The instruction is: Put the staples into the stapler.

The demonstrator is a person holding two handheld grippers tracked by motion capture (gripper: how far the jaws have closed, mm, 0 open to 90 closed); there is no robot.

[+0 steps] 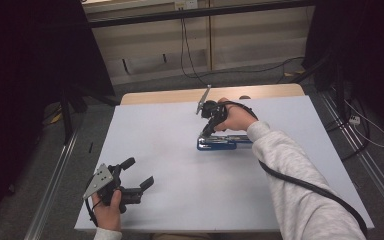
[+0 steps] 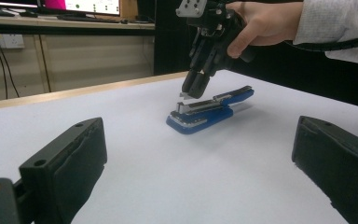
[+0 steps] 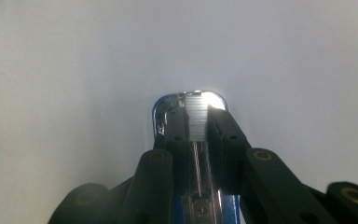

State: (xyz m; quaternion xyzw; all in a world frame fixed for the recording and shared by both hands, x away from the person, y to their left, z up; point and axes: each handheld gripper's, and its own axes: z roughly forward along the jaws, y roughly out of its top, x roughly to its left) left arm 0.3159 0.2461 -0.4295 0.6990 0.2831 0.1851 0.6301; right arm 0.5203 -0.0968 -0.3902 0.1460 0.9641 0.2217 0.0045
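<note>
My right gripper [image 1: 207,131] points steeply down at the front end of a blue stapler [image 1: 223,143], its jaws closed on a strip of staples [image 3: 196,119] that stands between the pads above the stapler's open metal channel. Seen along those jaws, the strip lies directly ahead, bright under glare, with the stapler's rounded nose just beyond it. The stapler lies flat on the white table [image 1: 180,165], its length running back under my right hand [image 1: 236,117]. My left gripper [image 1: 139,172] rests well apart from the stapler, near the table's close edge, jaws spread wide and empty; between them, farther off, I see the stapler and the right gripper above it.
</note>
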